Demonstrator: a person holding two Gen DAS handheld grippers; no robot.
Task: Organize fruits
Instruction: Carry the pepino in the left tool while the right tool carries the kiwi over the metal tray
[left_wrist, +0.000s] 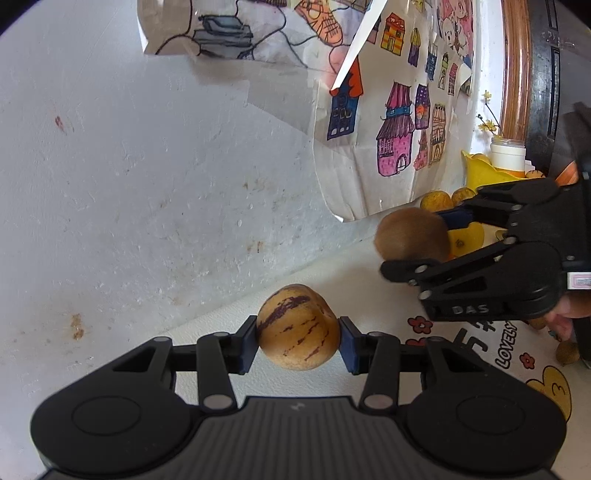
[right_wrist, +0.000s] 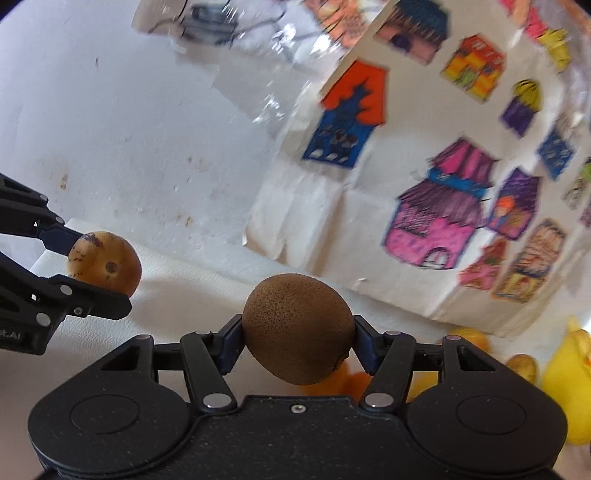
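Observation:
In the left wrist view my left gripper (left_wrist: 298, 339) is shut on a yellow fruit with purple stripes (left_wrist: 298, 326), held above the white table near the wall. To its right, my right gripper (left_wrist: 421, 243) is shut on a brown kiwi (left_wrist: 412, 236), a little higher and farther back. The right wrist view shows the kiwi (right_wrist: 297, 328) pressed between the blue pads of the right gripper (right_wrist: 297, 339). At the left of that view the left gripper (right_wrist: 98, 271) grips the striped fruit (right_wrist: 105, 264), whose stem end faces the camera.
A taped paper drawing of coloured houses (left_wrist: 399, 140) hangs on the white wall. Below it lie round yellow fruits (left_wrist: 437, 201), a yellow duck-shaped container (right_wrist: 569, 369) and a white jar of yellow flowers (left_wrist: 508, 155). A printed cloth (left_wrist: 509, 347) covers the table's right side.

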